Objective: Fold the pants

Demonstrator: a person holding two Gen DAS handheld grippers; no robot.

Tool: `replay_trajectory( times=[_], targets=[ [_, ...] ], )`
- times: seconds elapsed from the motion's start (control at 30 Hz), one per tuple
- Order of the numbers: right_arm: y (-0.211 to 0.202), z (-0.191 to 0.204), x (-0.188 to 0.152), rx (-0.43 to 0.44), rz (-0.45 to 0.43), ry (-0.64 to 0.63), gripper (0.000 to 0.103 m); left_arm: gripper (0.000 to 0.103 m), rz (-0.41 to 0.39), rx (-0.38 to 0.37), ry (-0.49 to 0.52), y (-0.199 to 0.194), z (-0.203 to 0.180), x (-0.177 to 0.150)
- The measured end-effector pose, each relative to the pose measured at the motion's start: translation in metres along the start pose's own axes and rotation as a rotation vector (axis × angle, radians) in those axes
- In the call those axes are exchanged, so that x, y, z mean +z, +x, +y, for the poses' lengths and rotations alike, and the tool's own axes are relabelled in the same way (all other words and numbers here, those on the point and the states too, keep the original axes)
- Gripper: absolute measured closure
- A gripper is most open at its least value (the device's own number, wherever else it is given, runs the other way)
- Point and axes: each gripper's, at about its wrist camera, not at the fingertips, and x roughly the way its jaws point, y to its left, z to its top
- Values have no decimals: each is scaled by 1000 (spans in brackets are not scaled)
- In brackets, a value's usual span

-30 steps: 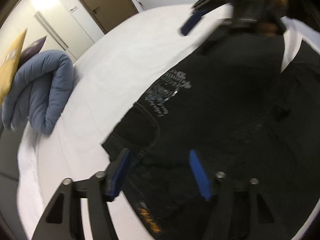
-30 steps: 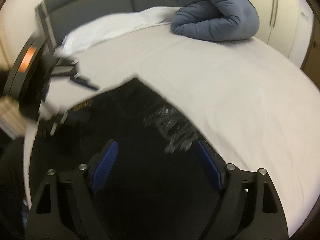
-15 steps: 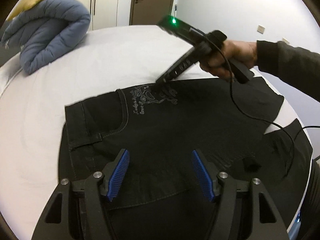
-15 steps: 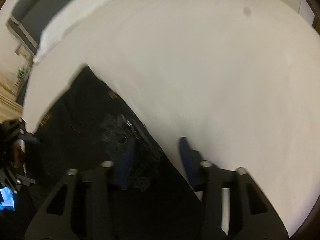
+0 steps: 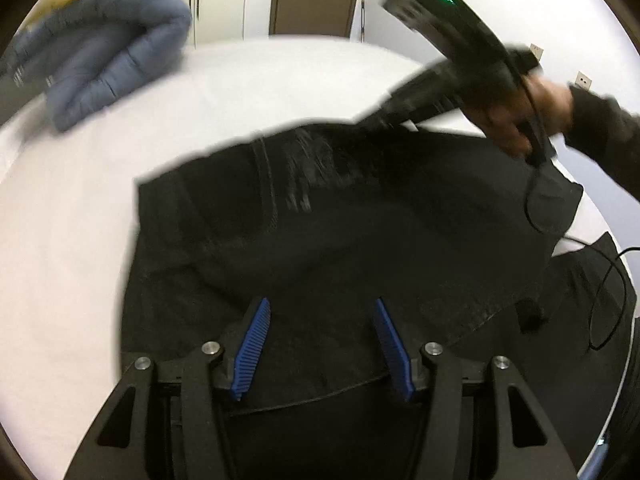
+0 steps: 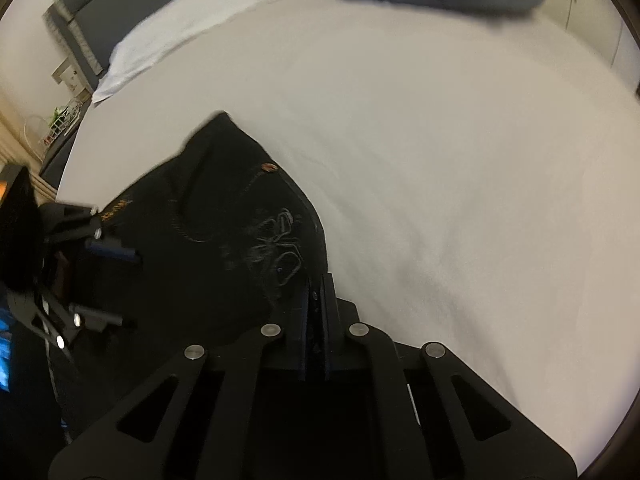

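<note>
Jaws of the right gripper (image 6: 316, 292) are clenched on the far side edge of the black pants (image 6: 208, 216), just beside the printed emblem (image 6: 276, 248); jaws of the left gripper (image 5: 320, 344) stand released, spread wide above the dark fabric with nothing between the blue pads (image 5: 252, 348). The pants lie on the white bed (image 6: 440, 160), toward its near edge, waistband end pointing at the headboard side; the cloth at the right grip appears drawn up slightly off the sheet, though motion blur leaves this uncertain. A rolled blue duvet (image 5: 108, 60) rests well apart at the far corner of the bed. Progress is judged early: the garment appears mostly spread, only one edge is secured, and no finished crease is visible; remaining work likely includes securing a second hold, carrying one half over the other, then folding lengthwise.
</note>
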Motion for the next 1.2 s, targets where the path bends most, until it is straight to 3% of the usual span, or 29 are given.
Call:
replay_trajectory(
  times=[0.1, 0.17, 0.23, 0.4, 0.6, 0.7, 0.77, 0.87, 0.97, 1.03, 1.1, 1.13, 1.17, 1.2],
  targets=[
    [-20, 40, -6, -109, -49, -113, 99, 27, -99, 127, 92, -35, -3, 19],
    [-33, 75, -15, -183, -73, -210, 99, 7, -169, 198, 179, -59, -7, 34],
    [-50, 102, -26, -229, -95, -286, 99, 0, -209, 265, 288, -77, -16, 48],
    [-78, 162, -49, -284, -140, -413, 99, 0, -172, 302, 569, -88, -48, 64],
    [-96, 209, -70, -298, -144, -447, 99, 0, -70, 285, 888, -87, -93, 38],
    [-101, 220, -79, -308, -151, -461, 99, 0, -45, 339, 932, -82, -96, 26],
    [-107, 225, -85, -307, -160, -452, 99, 0, -17, 357, 909, -74, -95, 20],
    [-115, 214, -98, -312, -170, -425, 99, 0, 7, 404, 927, -56, -101, 3],
    [-117, 202, -84, -313, -179, -401, 99, 0, 6, 484, 1020, -38, -110, -24],
    [-116, 197, -81, -309, -182, -393, 99, 1, 5, 538, 1028, -27, -107, -32],
    [-116, 190, -74, -307, -180, -394, 99, 9, 17, 523, 989, -22, -101, -30],
    [-117, 190, -73, -309, -179, -396, 99, 27, 26, 509, 954, -22, -97, -26],
    [-118, 192, -75, -310, -179, -395, 99, 56, 40, 495, 918, -23, -94, -25],
    [-117, 189, -73, -311, -179, -392, 99, 74, 62, 481, 881, -23, -90, -21]
  ],
)
